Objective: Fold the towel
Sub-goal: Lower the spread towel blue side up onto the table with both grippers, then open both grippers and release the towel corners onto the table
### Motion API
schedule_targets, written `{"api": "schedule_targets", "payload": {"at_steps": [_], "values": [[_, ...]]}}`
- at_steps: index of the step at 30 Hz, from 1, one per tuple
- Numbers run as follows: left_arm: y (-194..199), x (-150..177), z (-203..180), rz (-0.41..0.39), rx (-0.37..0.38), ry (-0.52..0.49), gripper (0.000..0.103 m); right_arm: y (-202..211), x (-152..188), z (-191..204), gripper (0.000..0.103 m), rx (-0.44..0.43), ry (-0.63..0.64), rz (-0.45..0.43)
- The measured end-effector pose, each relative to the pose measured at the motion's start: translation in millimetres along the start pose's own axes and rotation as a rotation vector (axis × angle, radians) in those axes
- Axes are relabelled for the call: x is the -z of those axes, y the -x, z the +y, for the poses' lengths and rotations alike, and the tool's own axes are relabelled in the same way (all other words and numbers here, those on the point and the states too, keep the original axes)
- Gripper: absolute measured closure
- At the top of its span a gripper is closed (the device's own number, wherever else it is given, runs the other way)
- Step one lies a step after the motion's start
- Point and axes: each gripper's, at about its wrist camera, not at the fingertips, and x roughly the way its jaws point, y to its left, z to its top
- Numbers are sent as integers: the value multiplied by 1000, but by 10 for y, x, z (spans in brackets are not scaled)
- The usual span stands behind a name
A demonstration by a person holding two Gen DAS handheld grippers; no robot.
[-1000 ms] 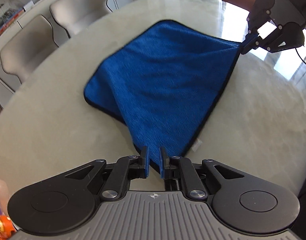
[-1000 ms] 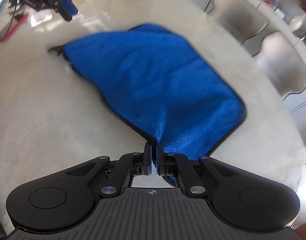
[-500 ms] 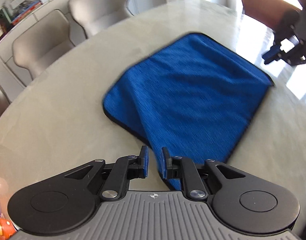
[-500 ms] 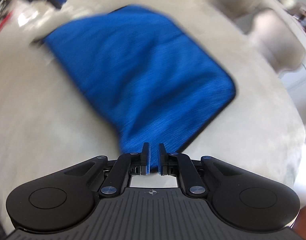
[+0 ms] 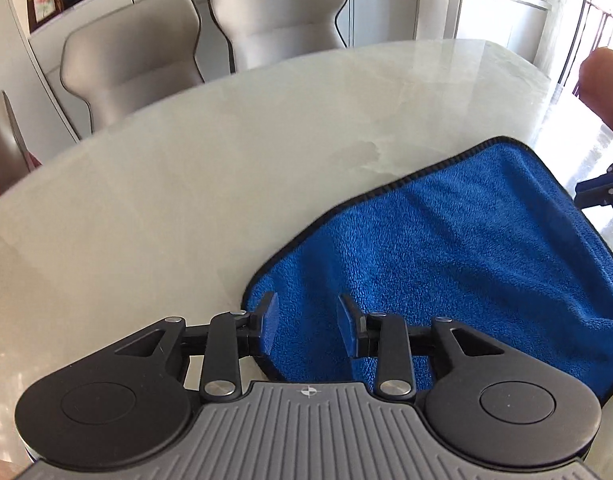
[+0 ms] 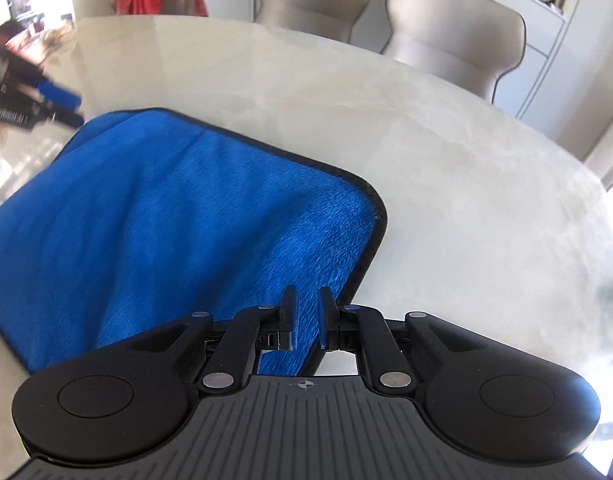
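Note:
A blue fleece towel [image 5: 466, 248] with a dark hem lies folded over itself on the pale marble table [image 5: 186, 184]. My left gripper [image 5: 306, 304] hovers low over the towel's near left corner. Its jaws are opening, with the cloth below them and its pads clear of it. In the right wrist view the towel [image 6: 166, 208] fills the left half, and my right gripper [image 6: 308, 300] stands over its near right edge. A narrow gap shows between its pads, which do not press the cloth. Each gripper also shows in the other's view: right gripper [image 5: 602, 192], left gripper [image 6: 46, 100].
Grey upholstered chairs [image 5: 130, 60] [image 5: 278, 12] stand along the table's far side, also seen as chairs [image 6: 454, 36]. A person's arm [image 5: 604, 88] is at the right edge. Bare tabletop [image 6: 466, 184] stretches beyond the towel. Shelves and cabinets line the wall behind.
Both grippers, then shut on the towel's corners, swung across and down over the table. The cloth now lies doubled over, and both sets of jaws have parted, the left more widely.

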Motion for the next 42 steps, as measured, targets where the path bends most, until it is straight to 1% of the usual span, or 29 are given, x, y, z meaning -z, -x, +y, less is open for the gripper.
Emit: {"api": "schedule_targets", "payload": {"at_steps": [2,4,5,6,8,11,15,16,17,18,19,22,24,26,27,29,30,33,37,39,42], "values": [[-73,13,12,20,27,13,70,-65,-26,-33,92,-6,-4,0],[-133,16,14,35,31,12,70,-94,-47,-53,86,-10,-6,-4],[-168,16,14,48,28,7,69,-105,-56,-56,81,-12,-6,-5],[-196,17,24,55,24,6,63,-113,-64,-57,79,-14,-4,-8],[-217,12,95,57,19,27,52,-133,-81,-68,79,-20,1,-9],[-232,-7,203,57,34,45,52,-126,-112,-81,79,-27,-3,-16],[-300,-54,194,53,30,-20,51,-194,-137,-96,79,-31,-5,-15],[-308,-77,201,54,19,-42,51,-211,-139,-104,79,-27,-4,-14],[-314,-99,214,54,-9,-63,44,-230,-142,-117,79,-27,-6,-12],[-321,-117,233,51,-56,-90,38,-246,-148,-130,79,-28,-9,-11],[-330,-144,272,47,-109,-128,37,-257,-156,-139,79,-29,-12,-12],[-357,-229,386,64,-118,-147,37,-287,-183,-164,79,-30,-16,-16],[-356,-247,365,66,-125,-169,39,-309,-212,-181,79,-26,-14,-24],[-326,-243,316,58,-116,-179,42,-337,-238,-211,79,-17,-20,-35],[-298,-238,298,51,-102,-174,42,-352,-250,-227,79,-12,-24,-41],[-195,-209,296,24,-40,-127,41,-397,-266,-251,79,-6,-34,-48],[-167,-184,295,21,-31,-115,41,-407,-275,-270,79,-1,-41,-55],[-172,-89,350,30,-76,-75,41,-412,-293,-338,79,20,-58,-88],[-244,-19,560,69,-67,42,41,-406,-318,-425,77,39,-76,-109],[-269,-22,582,80,-39,76,40,-406,-314,-458,70,48,-88,-115],[-312,-29,595,94,-2,101,39,-412,-320,-485,65,66,-92,-120]]}}
